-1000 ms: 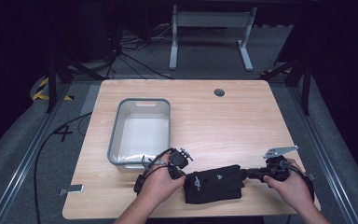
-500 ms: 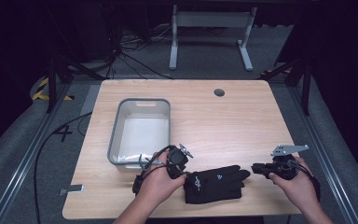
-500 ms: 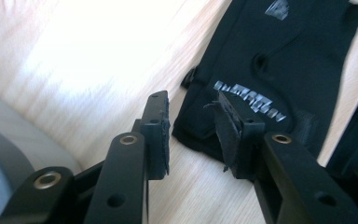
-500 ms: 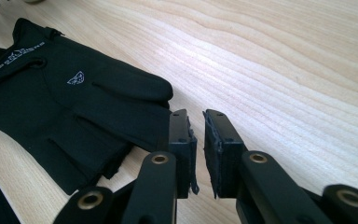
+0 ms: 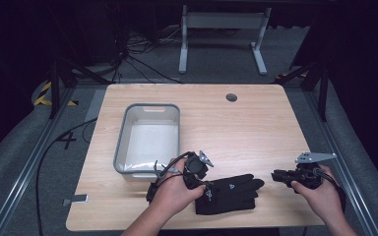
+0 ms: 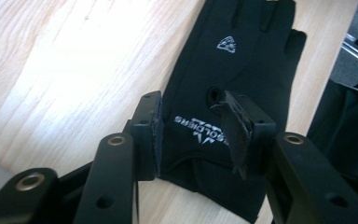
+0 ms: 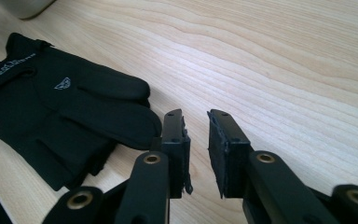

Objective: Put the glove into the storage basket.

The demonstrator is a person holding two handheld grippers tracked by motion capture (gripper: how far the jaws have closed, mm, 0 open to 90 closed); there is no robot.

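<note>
**At the near edge of the table: a soft glove waiting between two open grippers**

On the wooden table (image 5: 256, 123), close to the person's side, a black glove (image 5: 229, 193) is lying flat with its fingers pointing toward the right gripper (image 5: 281, 176). The left gripper (image 6: 198, 128) is hovering over the cuff end, its jaws standing apart on either side of the white lettering and gripping nothing. The right gripper's jaws are also parted and empty, just beside the glove's fingertips. A grey bin (image 5: 149, 139) is sitting empty just beyond the left hand (image 5: 174, 194). The glove is looking light, limp and thin, probably a stretch fabric, so it is likely going to sag and fold when lifted. The cuff hem seems the firmest place to pinch, with a fingertip as the second hold
</note>
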